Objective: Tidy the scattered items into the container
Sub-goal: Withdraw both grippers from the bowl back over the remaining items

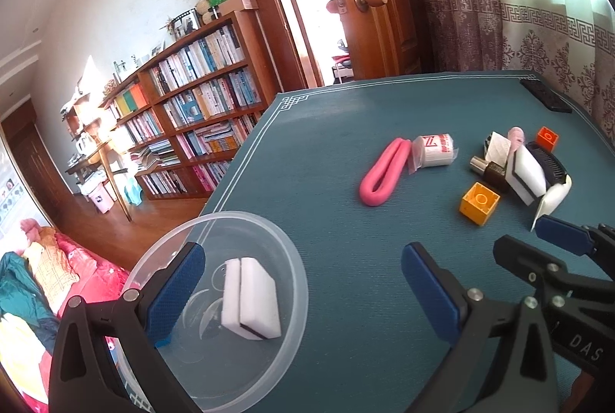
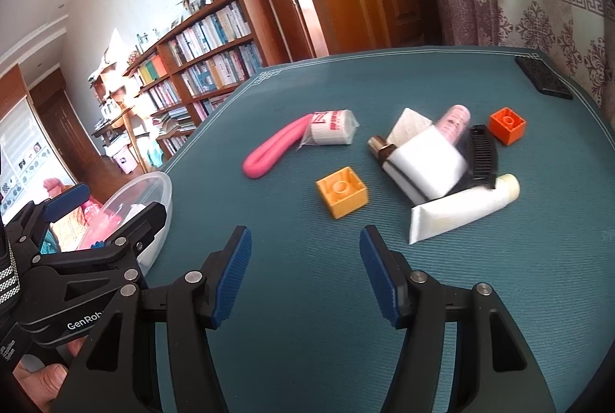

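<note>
The left gripper [image 1: 303, 282] hangs over the near left corner of the worktop [image 1: 346, 128], its fingers [image 1: 430, 294] spread wide and holding nothing; the left one sits above the clear bowl [image 1: 292, 259]. That bowl stands at the worktop's edge and holds one white sponge [image 1: 251, 297] with a dark stripe along its side. The right gripper [image 2: 305, 274] is also open and empty, its blue pads apart above bare teal mat, with the yellow block [image 2: 342, 192] just ahead between them. The rest lies scattered farther out on the worktop: a pink loop [image 2: 275, 151] touching a wrapped white roll [image 2: 332, 128]; then a heap to the right, where a second white sponge [image 2: 426, 159] leans on a small brown bottle [image 2: 378, 146], a black comb [image 2: 480, 155] lies against it, and a white tube [image 2: 461, 207] rests at the near side of the pile. A pink capped bottle [image 2: 455, 119] and a folded white packet [image 2: 413, 121] sit behind the sponge. An orange block [image 2: 507, 125] stands just beyond the comb, apart from it. A black remote [image 2: 544, 77] lies at the far right corner, well apart from the pile. In the right wrist view a hand [image 2: 38, 378] shows at the lower left, beneath the left gripper.
</note>
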`<action>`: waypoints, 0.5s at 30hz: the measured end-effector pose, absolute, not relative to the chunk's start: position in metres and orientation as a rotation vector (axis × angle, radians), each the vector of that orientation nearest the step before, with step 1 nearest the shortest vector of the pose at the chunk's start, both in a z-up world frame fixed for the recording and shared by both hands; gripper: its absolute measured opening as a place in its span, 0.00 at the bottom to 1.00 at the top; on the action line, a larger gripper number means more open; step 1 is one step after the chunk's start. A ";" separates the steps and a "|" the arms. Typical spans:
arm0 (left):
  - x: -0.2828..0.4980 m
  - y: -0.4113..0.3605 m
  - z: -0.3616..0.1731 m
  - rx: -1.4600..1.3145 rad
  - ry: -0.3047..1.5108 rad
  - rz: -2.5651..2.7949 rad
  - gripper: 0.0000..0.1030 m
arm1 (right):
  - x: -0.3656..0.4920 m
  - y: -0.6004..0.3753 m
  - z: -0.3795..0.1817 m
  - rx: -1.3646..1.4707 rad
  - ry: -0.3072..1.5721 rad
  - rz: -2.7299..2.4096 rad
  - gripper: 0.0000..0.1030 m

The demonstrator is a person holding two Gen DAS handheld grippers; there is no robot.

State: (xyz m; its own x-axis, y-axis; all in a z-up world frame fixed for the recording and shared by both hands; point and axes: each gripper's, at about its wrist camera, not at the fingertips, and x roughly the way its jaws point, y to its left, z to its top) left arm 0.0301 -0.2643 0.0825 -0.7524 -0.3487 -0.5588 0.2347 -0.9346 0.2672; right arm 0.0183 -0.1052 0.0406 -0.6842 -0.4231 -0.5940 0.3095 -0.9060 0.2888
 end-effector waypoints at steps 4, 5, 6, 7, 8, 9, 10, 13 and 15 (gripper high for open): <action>0.023 -0.256 0.081 0.918 -0.271 -2.679 1.00 | 0.015 -0.089 0.038 0.973 -0.250 -2.585 0.61; 0.022 -0.254 0.080 0.922 -0.274 -2.681 1.00 | 0.014 -0.085 0.037 0.976 -0.255 -2.593 0.61; 0.020 -0.252 0.079 0.927 -0.278 -2.685 1.00 | 0.014 -0.081 0.037 0.981 -0.260 -2.600 0.61; 0.018 -0.250 0.078 0.931 -0.282 -2.688 1.00 | 0.013 -0.077 0.036 0.986 -0.265 -2.607 0.61; 0.016 -0.247 0.077 0.937 -0.285 -2.692 1.00 | 0.012 -0.073 0.035 0.991 -0.269 -2.614 0.61; 0.014 -0.246 0.077 0.945 -0.283 -2.696 1.00 | 0.012 -0.069 0.034 0.996 -0.271 -2.622 0.61; 0.012 -0.244 0.076 0.957 -0.275 -2.704 1.00 | 0.011 -0.065 0.032 1.003 -0.273 -2.629 0.61; 0.005 -0.241 0.072 0.990 -0.247 -2.720 1.00 | 0.009 -0.052 0.028 1.027 -0.287 -2.653 0.61; 0.000 -0.237 0.069 1.010 -0.237 -2.727 1.00 | 0.007 -0.043 0.026 1.044 -0.301 -2.669 0.61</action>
State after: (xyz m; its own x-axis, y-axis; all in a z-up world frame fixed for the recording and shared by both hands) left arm 0.0002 -0.2375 0.0687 -0.7382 -0.2632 -0.6211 0.1522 -0.9620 0.2269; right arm 0.0073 -0.0432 0.0260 -0.7084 -0.3122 -0.6329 0.1635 -0.9450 0.2832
